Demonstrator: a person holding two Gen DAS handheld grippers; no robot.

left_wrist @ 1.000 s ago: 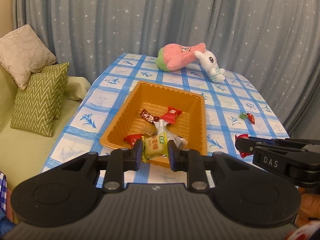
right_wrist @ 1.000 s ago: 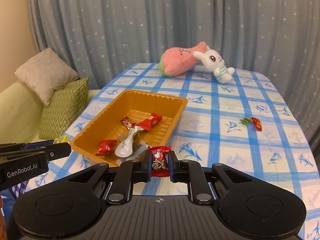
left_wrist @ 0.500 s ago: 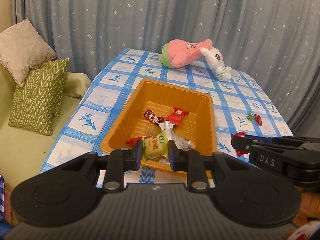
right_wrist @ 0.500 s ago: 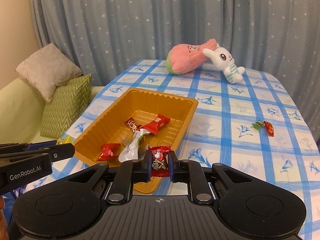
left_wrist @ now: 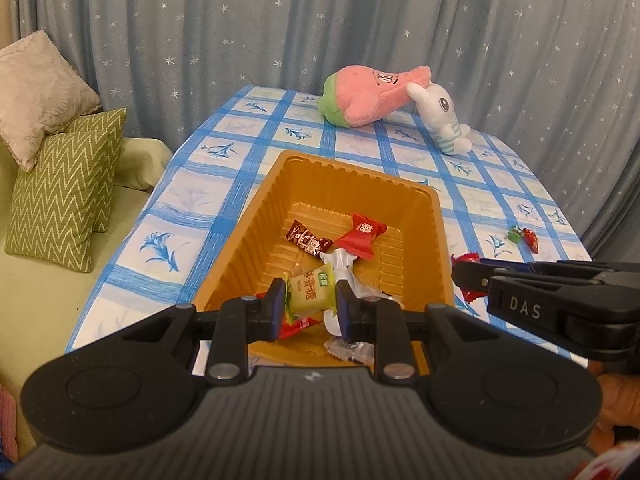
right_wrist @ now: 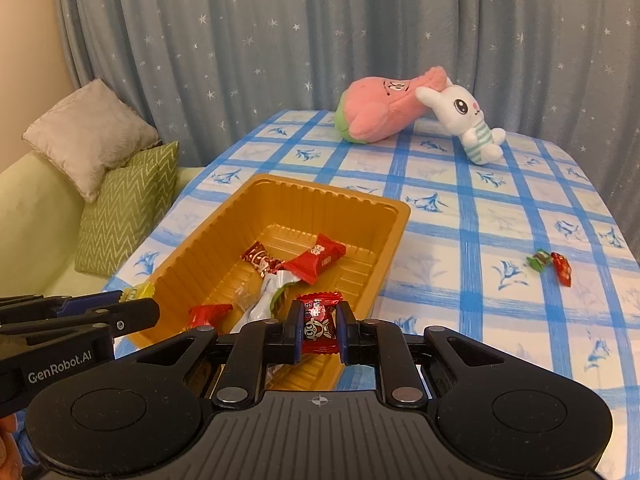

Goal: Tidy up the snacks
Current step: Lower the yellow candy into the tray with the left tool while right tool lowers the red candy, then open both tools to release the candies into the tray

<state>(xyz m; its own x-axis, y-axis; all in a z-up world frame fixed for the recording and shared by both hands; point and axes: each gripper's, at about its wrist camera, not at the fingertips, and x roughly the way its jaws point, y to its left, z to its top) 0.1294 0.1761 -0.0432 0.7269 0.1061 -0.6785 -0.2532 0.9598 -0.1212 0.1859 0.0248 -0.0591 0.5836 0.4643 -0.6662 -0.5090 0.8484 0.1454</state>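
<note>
An orange tray [left_wrist: 340,178] [right_wrist: 332,200] sits on the blue-checked table and holds several wrapped snacks. My left gripper [left_wrist: 308,300] is shut on a yellow-green candy [left_wrist: 310,292] and holds it above the tray's near end. My right gripper [right_wrist: 318,326] is shut on a red candy [right_wrist: 318,324] over the tray's near right corner. The left gripper shows in the right wrist view [right_wrist: 132,306], and the right gripper shows in the left wrist view [left_wrist: 466,276]. Two loose candies, green and red [right_wrist: 550,264] [left_wrist: 522,236], lie on the table to the right.
A pink plush [right_wrist: 384,110] and a white rabbit plush [right_wrist: 466,120] lie at the table's far end. A sofa with a beige cushion [left_wrist: 36,92] and a green zigzag cushion [left_wrist: 64,192] stands left of the table. A starred curtain hangs behind.
Both grippers have moved forward over the tray's near end, each still holding its candy. The tray and plush toys look closer.
</note>
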